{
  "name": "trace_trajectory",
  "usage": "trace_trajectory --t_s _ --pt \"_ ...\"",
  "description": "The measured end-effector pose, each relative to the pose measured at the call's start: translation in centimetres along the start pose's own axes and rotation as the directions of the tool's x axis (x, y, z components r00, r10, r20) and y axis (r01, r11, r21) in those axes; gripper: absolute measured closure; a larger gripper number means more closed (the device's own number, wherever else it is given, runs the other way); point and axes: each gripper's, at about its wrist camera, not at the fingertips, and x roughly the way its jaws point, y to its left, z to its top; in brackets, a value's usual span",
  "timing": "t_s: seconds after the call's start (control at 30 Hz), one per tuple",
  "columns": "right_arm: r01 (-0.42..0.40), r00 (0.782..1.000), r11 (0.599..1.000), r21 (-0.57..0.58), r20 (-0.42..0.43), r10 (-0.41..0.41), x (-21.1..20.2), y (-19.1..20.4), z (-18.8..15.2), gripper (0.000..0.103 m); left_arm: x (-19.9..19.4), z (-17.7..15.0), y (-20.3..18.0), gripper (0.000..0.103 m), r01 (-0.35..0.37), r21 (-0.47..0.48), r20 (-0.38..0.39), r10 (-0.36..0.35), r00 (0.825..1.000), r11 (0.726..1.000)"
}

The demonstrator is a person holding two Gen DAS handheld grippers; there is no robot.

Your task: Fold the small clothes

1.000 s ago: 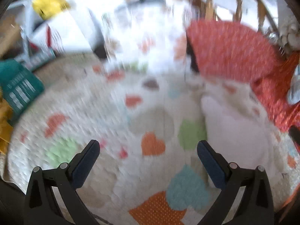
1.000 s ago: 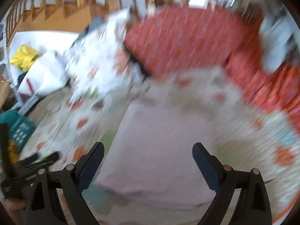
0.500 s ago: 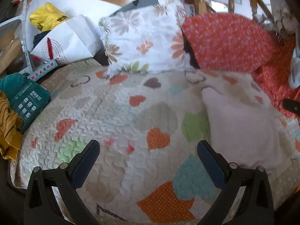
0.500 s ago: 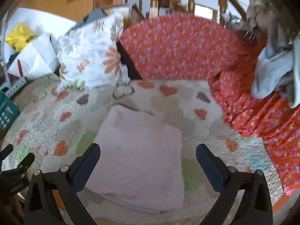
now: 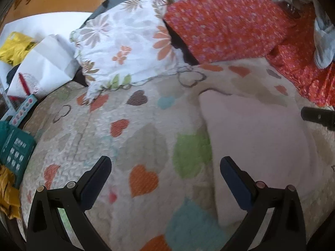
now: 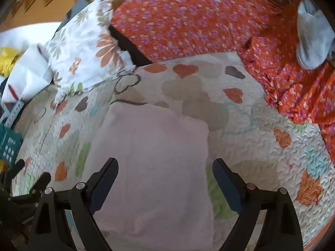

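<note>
A pale pink folded garment (image 6: 155,159) lies flat on the heart-patterned quilt (image 6: 251,125). It also shows in the left wrist view (image 5: 257,142), to the right of the left gripper. My right gripper (image 6: 165,167) is open and empty, hovering over the garment's near half. My left gripper (image 5: 165,165) is open and empty above bare quilt (image 5: 104,129), just left of the garment's left edge. The right gripper's finger (image 5: 318,117) pokes in at the right edge of the left wrist view.
A floral white pillow (image 5: 125,41) and an orange flowered pillow (image 5: 226,21) lean at the back. Orange flowered cloth (image 6: 297,79) and a grey garment (image 6: 312,35) lie at right. A white bag (image 5: 44,64), teal box (image 5: 14,146) and yellow cloth (image 5: 8,196) sit left.
Both grippers have moved forward and lower toward the quilt and garment; the views are closer now. Both stay open and empty. The garment has not moved.
</note>
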Motion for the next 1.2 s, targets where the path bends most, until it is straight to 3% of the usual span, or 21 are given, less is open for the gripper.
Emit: trace_trajectory --t_s 0.13,0.3,0.5,0.7,1.2 --pt "-0.005 1.000 0.999 0.050 -0.020 0.006 0.7 -1.3 0.4 0.009 1.2 -0.3 -0.7 0.000 0.012 0.014 -0.022 -0.011 1.000 1.000" --pt "-0.035 0.998 0.995 0.097 -0.055 0.041 1.6 -1.8 0.1 0.009 3.4 -1.4 -0.6 0.000 0.056 -0.012 -0.121 -0.057 0.991 0.998" --pt "-0.045 0.996 0.997 0.068 -0.072 0.050 2.3 -1.2 -0.3 0.009 4.4 -2.0 -0.1 0.000 0.077 -0.037 -0.180 -0.082 0.980 0.996" --pt "-0.016 0.997 1.000 0.007 -0.077 0.017 2.5 -0.8 -1.2 0.009 4.6 -2.2 0.1 0.000 0.086 -0.054 -0.196 -0.095 0.976 0.995" --pt "-0.026 0.995 0.995 0.093 -0.090 0.035 2.8 -2.7 -1.2 0.009 4.9 -2.0 0.0 0.000 0.096 -0.077 -0.205 -0.109 0.973 0.992"
